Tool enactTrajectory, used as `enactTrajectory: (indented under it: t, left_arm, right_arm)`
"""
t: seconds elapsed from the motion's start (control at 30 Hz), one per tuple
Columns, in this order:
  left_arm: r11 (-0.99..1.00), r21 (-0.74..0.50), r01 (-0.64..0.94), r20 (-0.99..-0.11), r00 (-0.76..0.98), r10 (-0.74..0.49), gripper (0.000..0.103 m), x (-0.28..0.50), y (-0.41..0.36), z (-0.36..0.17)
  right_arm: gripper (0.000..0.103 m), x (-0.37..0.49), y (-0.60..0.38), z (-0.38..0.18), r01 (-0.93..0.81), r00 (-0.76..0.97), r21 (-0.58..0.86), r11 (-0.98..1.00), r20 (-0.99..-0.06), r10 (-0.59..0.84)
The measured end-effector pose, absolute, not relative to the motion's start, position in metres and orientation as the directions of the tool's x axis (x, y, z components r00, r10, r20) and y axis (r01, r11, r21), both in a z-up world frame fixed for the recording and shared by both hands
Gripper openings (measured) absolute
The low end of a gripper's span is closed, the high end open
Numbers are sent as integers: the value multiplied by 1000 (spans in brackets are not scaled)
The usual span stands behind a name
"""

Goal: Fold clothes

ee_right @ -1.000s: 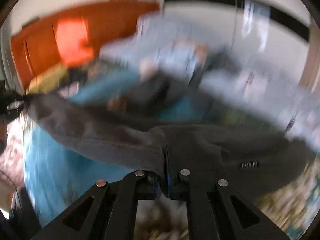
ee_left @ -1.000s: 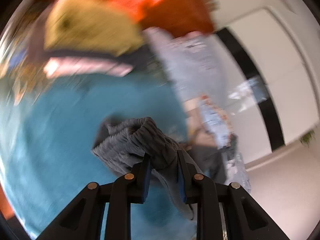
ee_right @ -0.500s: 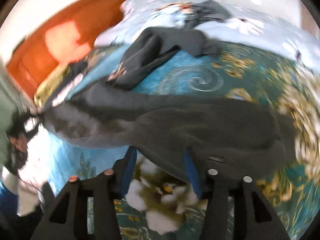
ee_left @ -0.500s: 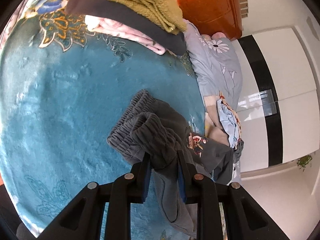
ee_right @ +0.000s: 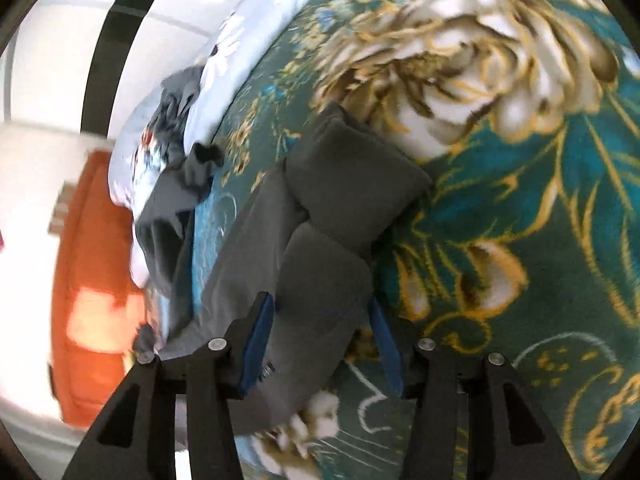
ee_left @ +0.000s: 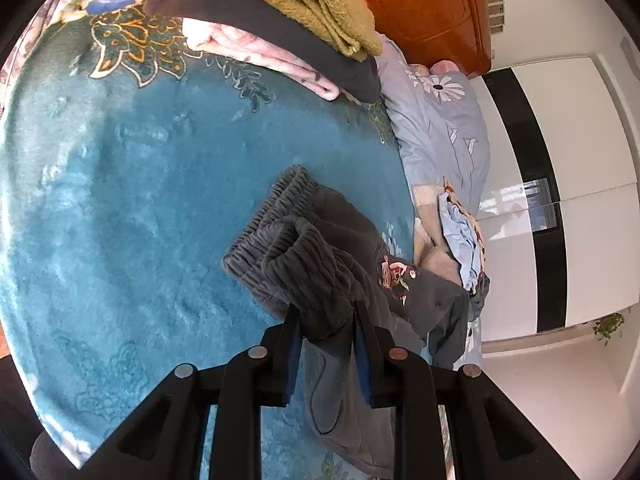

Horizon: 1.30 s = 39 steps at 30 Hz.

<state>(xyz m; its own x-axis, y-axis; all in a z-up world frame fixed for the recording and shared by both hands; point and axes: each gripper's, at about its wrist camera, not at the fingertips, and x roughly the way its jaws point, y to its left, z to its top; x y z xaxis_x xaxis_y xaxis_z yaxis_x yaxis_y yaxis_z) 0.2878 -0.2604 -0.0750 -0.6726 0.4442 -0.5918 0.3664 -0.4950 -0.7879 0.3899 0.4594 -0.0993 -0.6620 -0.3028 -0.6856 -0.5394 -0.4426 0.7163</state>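
Dark grey trousers (ee_left: 316, 264) lie on the teal flowered blanket (ee_left: 120, 200). My left gripper (ee_left: 326, 320) is shut on their ribbed elastic waistband, bunched between the pads. In the right wrist view the trouser legs (ee_right: 320, 248) lie folded over on the blanket (ee_right: 520, 240). My right gripper (ee_right: 320, 320) is open, its blue-padded fingers either side of the cloth without pinching it.
A stack of folded clothes, with a mustard fleece (ee_left: 304, 0) on top and pink cloth (ee_left: 256, 52) below, sits at the blanket's far side. A pale blue flowered quilt (ee_left: 444, 128) and loose garments (ee_left: 460, 236) lie beside it. An orange headboard (ee_left: 432, 12) stands behind.
My right gripper has opened and let go of the trouser legs, which now lie on the blanket. My left gripper has lowered the waistband to the blanket, still shut on it.
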Motion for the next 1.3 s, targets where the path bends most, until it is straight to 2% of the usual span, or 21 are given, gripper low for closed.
enactTrajectory:
  t: [0.07,0.1,0.13,0.17,0.27,0.43,0.53,0.63,0.73,0.83,1.03,1.2,1.3]
  left_arm:
    - [-503,-784,365,-596,-670,442,25,290,-259,-73]
    - [-507,-781,365,-598,-670,440,25,291,-258,-72]
    - [-511,-779,364,-600,-669,438,25,292,-257,-71]
    - [-518,-775,361,-603,-667,438,25,293,-255,-69]
    - [-545,-764,345,-610,-659,440,25,300,-251,-60]
    - [-627,-722,294,-645,-615,454,25,323,-228,-49]
    - [-649,-695,311,-686,-556,469,25,336,-214,-64]
    - [-631,-687,361,-711,-512,481,25,344,-210,-85]
    - [-614,-677,406,-730,-483,484,24,351,-210,-101]
    - [-600,-672,434,-733,-505,455,23,356,-220,-99]
    - [-566,-708,423,-690,-583,428,22,351,-253,-71]
    - [-545,-724,423,-673,-605,425,22,344,-274,-65]
    - [-522,-732,438,-666,-620,414,22,341,-293,-67]
  right_arm:
    - [49,384,459,-97,-538,-665,721,-437,-681,-306]
    - [33,381,458,-96,-540,-664,720,-437,-683,-305]
    - [10,379,458,-98,-542,-662,718,-436,-685,-304]
    - [7,376,459,-101,-547,-661,716,-434,-687,-302]
    - [6,374,462,-98,-540,-676,712,-448,-684,-273]
    - [4,393,489,-48,-494,-759,715,-494,-632,-156]
    - [4,407,506,-20,-479,-797,709,-517,-599,-84]
    - [4,426,525,-15,-518,-792,685,-512,-610,-15]
    - [4,435,527,-34,-574,-750,650,-497,-662,0]
    - [4,437,520,-58,-614,-703,623,-484,-711,-24]
    - [5,444,511,-82,-609,-684,655,-447,-720,-122]
    - [10,440,497,-81,-591,-652,666,-455,-726,-218]
    - [17,434,486,-69,-545,-627,665,-511,-727,-279]
